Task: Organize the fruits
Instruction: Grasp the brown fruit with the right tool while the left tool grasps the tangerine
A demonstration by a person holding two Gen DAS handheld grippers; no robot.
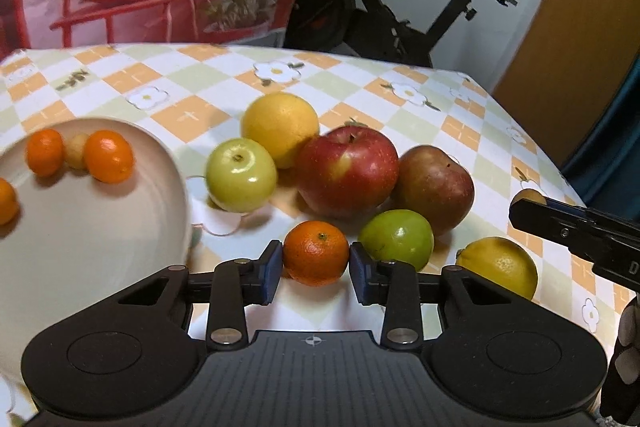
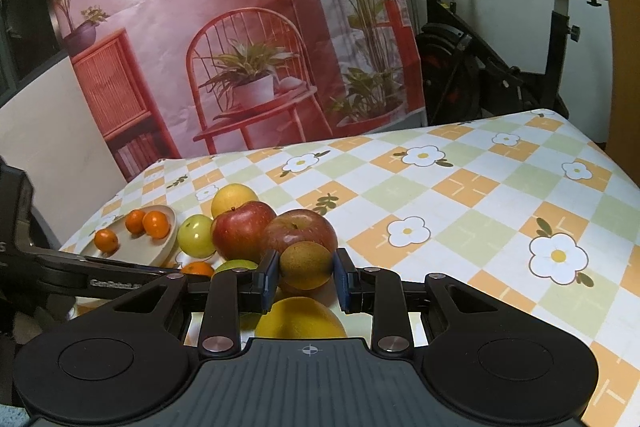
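My left gripper (image 1: 316,263) is shut on a small mandarin (image 1: 316,253) just above the tablecloth, right of the beige plate (image 1: 100,247). The plate holds several small mandarins (image 1: 108,157). My right gripper (image 2: 306,271) is shut on a brown kiwi (image 2: 306,265) and holds it above a yellow lemon (image 2: 300,319). It also shows in the left wrist view (image 1: 532,203). On the table lie two red apples (image 1: 348,171), two green apples (image 1: 240,175), a yellow orange (image 1: 280,127) and the lemon (image 1: 500,265).
The table carries a checked flower tablecloth (image 2: 480,207); its right edge falls off near an orange door (image 1: 560,47). A printed backdrop (image 2: 240,27) and an exercise bike (image 2: 500,59) stand behind the table.
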